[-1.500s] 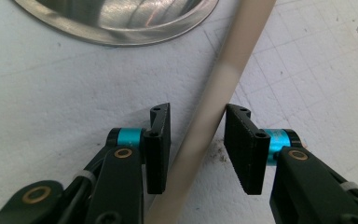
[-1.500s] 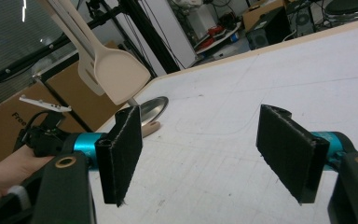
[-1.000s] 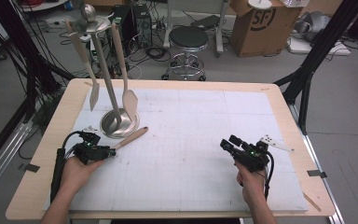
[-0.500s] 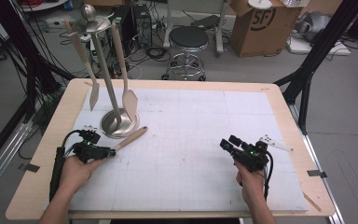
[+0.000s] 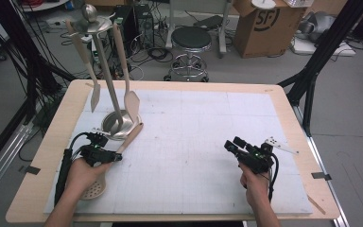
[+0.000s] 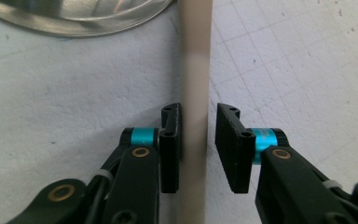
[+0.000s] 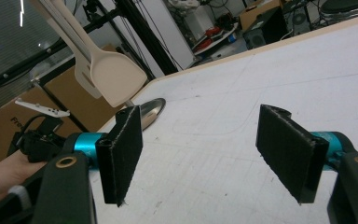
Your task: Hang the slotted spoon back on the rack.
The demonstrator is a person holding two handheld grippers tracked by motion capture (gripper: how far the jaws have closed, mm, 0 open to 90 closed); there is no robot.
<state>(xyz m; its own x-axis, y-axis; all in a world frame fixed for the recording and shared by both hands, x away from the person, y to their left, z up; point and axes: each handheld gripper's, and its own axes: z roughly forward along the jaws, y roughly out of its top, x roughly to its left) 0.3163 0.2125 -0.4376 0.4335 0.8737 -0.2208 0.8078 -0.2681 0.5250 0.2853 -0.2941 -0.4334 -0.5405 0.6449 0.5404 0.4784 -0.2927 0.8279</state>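
Our left claw (image 6: 198,144) straddles the pale handle of the wooden skimmer (image 6: 194,93), which runs straight up between the two black jaws in the left gripper view. The near jaw lies against one edge of the handle while a thin slit of white counter shows between the other edge and the far jaw, so the claw stands slightly apart around the handle and is not clamped on it. From the high view, we see our left claw (image 5: 105,153) low over the counter (image 5: 203,137), pointing toward the far right, with the left hand (image 5: 82,172) wrapped around its body and the forearm coming up from the near edge. The skimmer (image 5: 131,137) lies flat on the white mat: its slotted head pokes out beside our left hand near the front edge, and the tip of its handle rests just beside the round steel base of the utensil stand (image 5: 118,124). On that stand two more wooden utensils hang from the top disc. Our right claw (image 7: 205,154) has its padded jaws wide apart with nothing between them, looking across the mat toward the stand. In the high view the right claw (image 5: 235,144) hovers over the right part of the counter, well apart from the skimmer, the right hand (image 5: 255,182) gripping it from below.
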